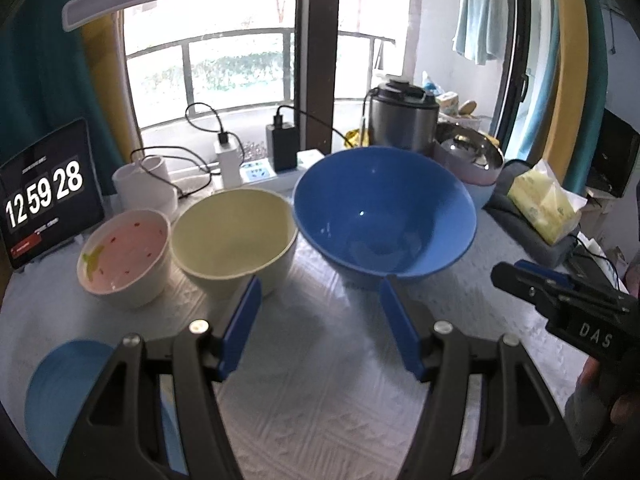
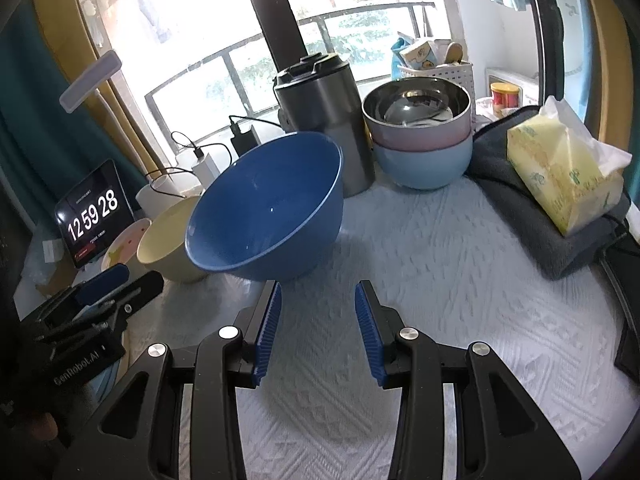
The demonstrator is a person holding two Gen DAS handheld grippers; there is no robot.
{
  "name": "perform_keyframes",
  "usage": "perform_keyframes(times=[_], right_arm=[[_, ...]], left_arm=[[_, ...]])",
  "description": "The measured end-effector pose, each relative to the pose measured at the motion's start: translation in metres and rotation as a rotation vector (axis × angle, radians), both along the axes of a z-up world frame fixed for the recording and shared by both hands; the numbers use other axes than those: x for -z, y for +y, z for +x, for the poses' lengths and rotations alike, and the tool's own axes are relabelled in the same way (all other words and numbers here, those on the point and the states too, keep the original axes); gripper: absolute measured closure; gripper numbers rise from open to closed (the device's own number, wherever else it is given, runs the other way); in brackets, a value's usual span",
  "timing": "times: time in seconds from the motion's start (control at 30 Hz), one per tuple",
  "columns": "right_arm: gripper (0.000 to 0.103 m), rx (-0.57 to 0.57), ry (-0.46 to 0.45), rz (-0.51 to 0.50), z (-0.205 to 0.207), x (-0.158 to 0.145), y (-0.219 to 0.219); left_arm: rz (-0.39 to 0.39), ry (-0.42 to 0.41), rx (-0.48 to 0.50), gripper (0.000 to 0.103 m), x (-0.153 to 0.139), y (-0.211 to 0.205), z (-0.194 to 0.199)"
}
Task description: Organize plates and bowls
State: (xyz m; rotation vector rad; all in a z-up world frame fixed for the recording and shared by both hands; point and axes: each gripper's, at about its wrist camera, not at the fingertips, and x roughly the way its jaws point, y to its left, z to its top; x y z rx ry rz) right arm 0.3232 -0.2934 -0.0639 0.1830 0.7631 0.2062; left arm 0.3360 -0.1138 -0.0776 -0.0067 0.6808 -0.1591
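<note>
A large blue bowl (image 1: 384, 216) (image 2: 272, 208) stands on the pale tablecloth, with a cream bowl (image 1: 234, 232) (image 2: 168, 236) to its left and a pink-lined white bowl (image 1: 124, 252) (image 2: 124, 246) further left. A light blue plate (image 1: 56, 392) lies at the near left. Behind, a steel-lined pink bowl (image 2: 416, 112) (image 1: 468, 156) sits stacked in a light blue bowl (image 2: 424, 164). My left gripper (image 1: 320, 292) hovers open just before the cream and blue bowls, holding nothing. My right gripper (image 2: 318, 292) (image 1: 516, 272) is open and empty, to the right of the blue bowl's base.
A steel canister (image 2: 324, 120) stands behind the blue bowl. A tissue pack (image 2: 564, 172) lies on a folded grey cloth (image 2: 532, 220) at right. A tablet clock (image 1: 44, 196), a white cup (image 1: 144, 180), chargers and a power strip (image 1: 260, 170) line the back by the window.
</note>
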Motion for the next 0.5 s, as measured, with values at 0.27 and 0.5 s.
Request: perform_keyframes(times=[0.27, 0.5], right_arm=[[0.061, 0.024, -0.031, -0.005, 0.018, -0.003, -0.002], [0.061, 0.027, -0.036, 0.011, 0.035, -0.001, -0.001]], left_arm=[[-0.021, -0.015, 0.0, 0.039, 0.005, -0.005, 0.016], [-0.044, 0.003, -0.003, 0.039, 0.012, -0.006, 0.028]])
